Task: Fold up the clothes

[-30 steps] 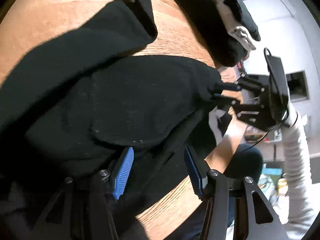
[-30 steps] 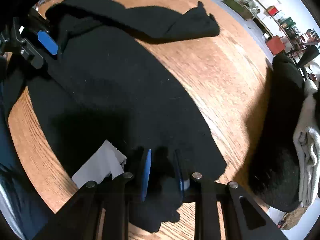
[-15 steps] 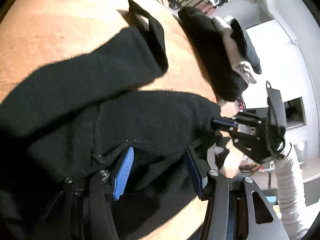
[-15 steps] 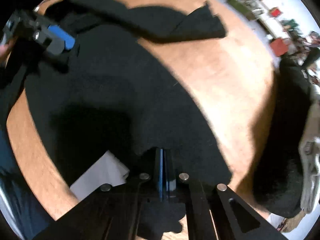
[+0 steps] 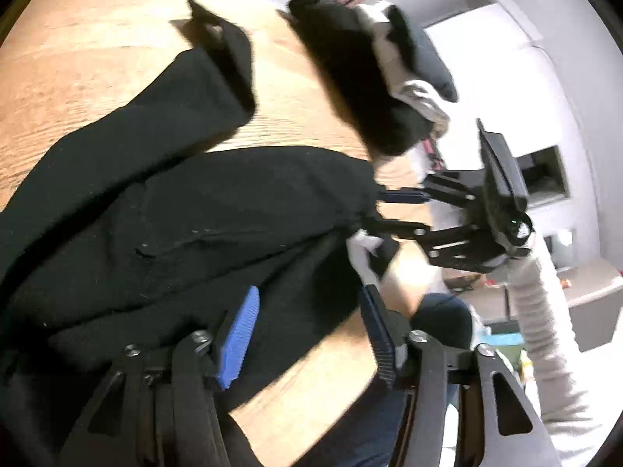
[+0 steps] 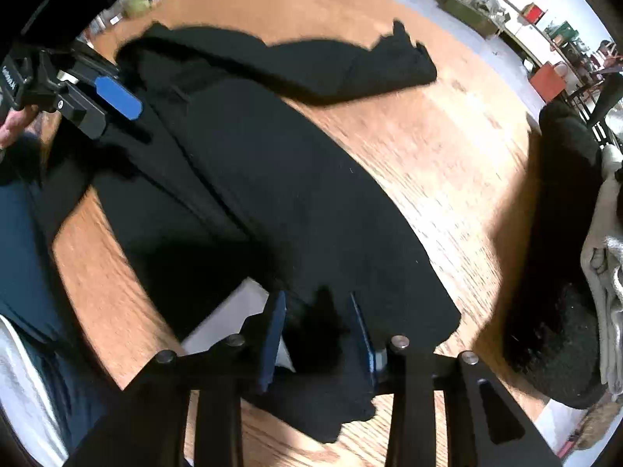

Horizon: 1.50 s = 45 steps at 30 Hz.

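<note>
A black long-sleeved garment (image 6: 296,202) lies spread on the round wooden table (image 6: 447,136), one sleeve (image 6: 311,70) stretched across the far side. My right gripper (image 6: 317,330) is open over the garment's near hem, with black cloth lying between the fingers. A white tag or paper (image 6: 229,319) sticks out beside it. My left gripper (image 5: 307,330) is open too, low over the garment's (image 5: 194,214) other end near the table edge. Each gripper shows in the other's view: the right gripper (image 5: 401,212) with fingers apart at the hem, the left gripper (image 6: 113,97) by its blue pad.
A pile of folded black and white clothes (image 6: 564,272) sits at the table's right side, also seen as the pile (image 5: 370,78) at the far edge. A person's dark trousers (image 6: 23,233) and pale sleeve (image 5: 545,330) are close to the table edge. Room clutter lies beyond.
My right gripper was shut on the hem half a second ago and now stands open, the cloth let go. My left gripper stayed open and shifted slightly.
</note>
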Available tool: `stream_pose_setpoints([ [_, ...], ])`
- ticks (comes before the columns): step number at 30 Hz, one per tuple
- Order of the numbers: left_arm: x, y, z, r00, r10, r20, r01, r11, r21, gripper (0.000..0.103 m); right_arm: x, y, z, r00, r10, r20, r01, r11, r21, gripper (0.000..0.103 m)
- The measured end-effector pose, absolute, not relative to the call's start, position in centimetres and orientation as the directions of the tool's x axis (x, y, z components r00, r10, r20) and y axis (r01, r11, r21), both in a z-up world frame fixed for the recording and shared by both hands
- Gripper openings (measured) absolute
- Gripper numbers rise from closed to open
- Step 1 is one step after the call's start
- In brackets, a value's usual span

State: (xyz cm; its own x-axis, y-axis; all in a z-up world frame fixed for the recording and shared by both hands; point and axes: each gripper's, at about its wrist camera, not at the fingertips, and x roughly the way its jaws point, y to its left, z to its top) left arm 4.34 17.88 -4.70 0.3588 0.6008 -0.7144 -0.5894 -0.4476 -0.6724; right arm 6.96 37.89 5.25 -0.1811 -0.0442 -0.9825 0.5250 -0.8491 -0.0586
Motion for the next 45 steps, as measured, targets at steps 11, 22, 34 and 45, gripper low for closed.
stream_pose_setpoints([
  [11, 4.2, 12.8, -4.8, 0.317, 0.534, -0.784, -0.597, -0.53, -0.602, 0.064, 6.4, 27.6, 3.7, -0.243, -0.112, -0.964, 0.646, -0.76, -0.075, 0.039],
  [22, 2.2, -1.5, -2.7, 0.077, 0.696, -0.714, -0.347, -0.652, -0.674, 0.068, 6.0, 18.9, 5.4, -0.243, -0.275, -0.93, 0.789, -0.614, -0.024, 0.08],
  [34, 4.5, -4.2, -5.5, 0.119, 0.653, -0.748, -0.322, -0.687, -0.652, 0.068, 7.1, 19.7, 2.5, -0.109, -0.391, -0.914, 0.421, -0.851, 0.314, 0.052],
  [45, 3.4, -4.0, -6.0, -0.034, 0.571, -0.82, -0.289, -0.791, -0.539, 0.021, 4.3, 16.2, -0.4, -0.19, -0.445, -0.875, 0.312, -0.873, 0.376, 0.005],
])
